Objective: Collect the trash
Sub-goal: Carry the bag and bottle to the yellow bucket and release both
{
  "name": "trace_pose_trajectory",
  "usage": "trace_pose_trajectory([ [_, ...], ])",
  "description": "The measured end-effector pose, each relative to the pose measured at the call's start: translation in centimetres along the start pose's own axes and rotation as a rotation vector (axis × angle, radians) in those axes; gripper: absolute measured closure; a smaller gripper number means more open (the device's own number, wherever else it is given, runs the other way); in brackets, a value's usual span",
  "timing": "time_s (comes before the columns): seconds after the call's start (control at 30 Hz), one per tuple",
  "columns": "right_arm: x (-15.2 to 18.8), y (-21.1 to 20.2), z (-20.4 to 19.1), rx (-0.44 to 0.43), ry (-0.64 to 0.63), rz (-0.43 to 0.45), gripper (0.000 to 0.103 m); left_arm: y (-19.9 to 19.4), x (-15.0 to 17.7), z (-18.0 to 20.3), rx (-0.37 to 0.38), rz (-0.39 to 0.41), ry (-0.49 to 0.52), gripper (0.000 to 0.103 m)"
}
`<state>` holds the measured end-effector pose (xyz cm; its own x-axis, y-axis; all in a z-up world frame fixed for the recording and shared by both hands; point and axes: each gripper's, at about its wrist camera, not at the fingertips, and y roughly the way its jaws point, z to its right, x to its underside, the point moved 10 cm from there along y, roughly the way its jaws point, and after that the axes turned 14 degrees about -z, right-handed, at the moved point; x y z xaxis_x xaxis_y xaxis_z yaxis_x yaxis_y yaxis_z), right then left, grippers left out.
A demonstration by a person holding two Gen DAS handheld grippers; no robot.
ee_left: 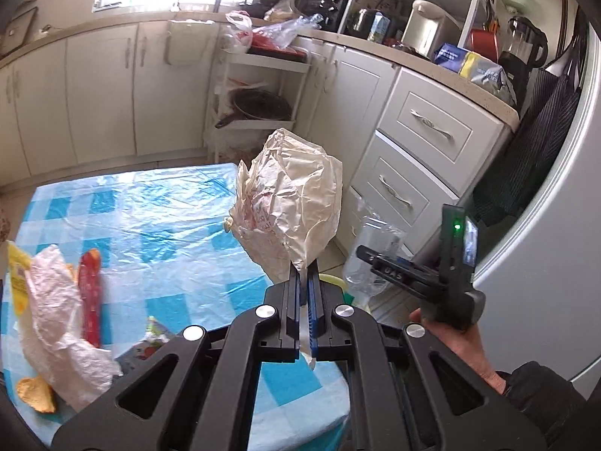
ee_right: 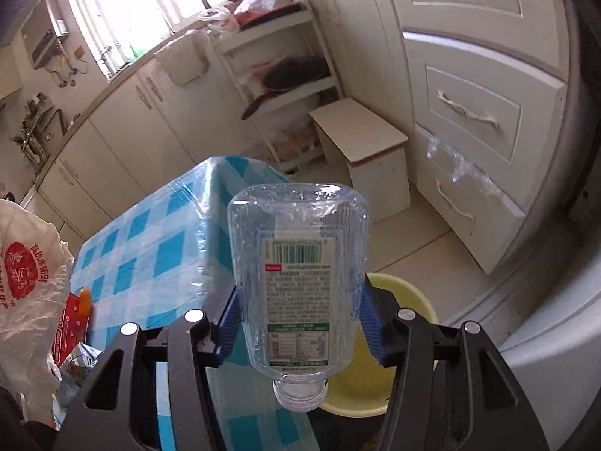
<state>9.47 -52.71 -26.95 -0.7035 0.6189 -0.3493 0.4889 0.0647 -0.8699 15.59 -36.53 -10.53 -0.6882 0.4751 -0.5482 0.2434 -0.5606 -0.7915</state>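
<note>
My left gripper point(ee_left: 303, 282) is shut on a crumpled beige plastic bag point(ee_left: 291, 199) with red print and holds it up over the right edge of the table. My right gripper point(ee_right: 298, 314) is shut on a clear empty plastic bottle point(ee_right: 298, 274), neck toward the camera, held above a yellow bin point(ee_right: 398, 300) on the floor beside the table. The right gripper point(ee_left: 379, 263) with the bottle point(ee_left: 370, 259) also shows in the left wrist view. The bag point(ee_right: 26, 274) appears at the left of the right wrist view.
The table has a blue checked cloth point(ee_left: 150, 225) under clear plastic. On it lie a white plastic bag point(ee_left: 56, 323), a red wrapper point(ee_left: 90, 297), yellow packaging point(ee_left: 17, 278) and a chip point(ee_left: 35, 394). White drawers point(ee_left: 424, 158), a shelf rack point(ee_left: 255, 90) and a small stool point(ee_right: 360, 139) stand nearby.
</note>
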Motion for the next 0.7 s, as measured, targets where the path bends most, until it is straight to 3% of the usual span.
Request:
trace_pose_trajectory([
  [0.17,0.7,2.8,1.9,0.015,0.044,-0.107,0.048,5.4,-0.5,3.1,0.051,-0.076,-0.003,0.099],
  [0.3,1.0,3.5,3.7,-0.028,0.142,-0.158,0.035,9.0,-0.8,4.6,0.085,-0.133,-0.017,0.099],
  [0.37,0.4,2.3,4.7,-0.065,0.203,-0.126,0.035,11.1,-0.6,5.3,0.091,-0.165,-0.022,0.099],
  [0.5,-1.8,-2.6,6.5,-0.147,0.313,0.048,0.030,14.5,-0.2,6.1,0.085,-0.220,-0.025,0.099],
  [0.7,-4.1,-7.1,5.4,-0.212,0.298,0.195,0.024,19.9,1.1,7.2,0.041,-0.309,-0.015,0.099],
])
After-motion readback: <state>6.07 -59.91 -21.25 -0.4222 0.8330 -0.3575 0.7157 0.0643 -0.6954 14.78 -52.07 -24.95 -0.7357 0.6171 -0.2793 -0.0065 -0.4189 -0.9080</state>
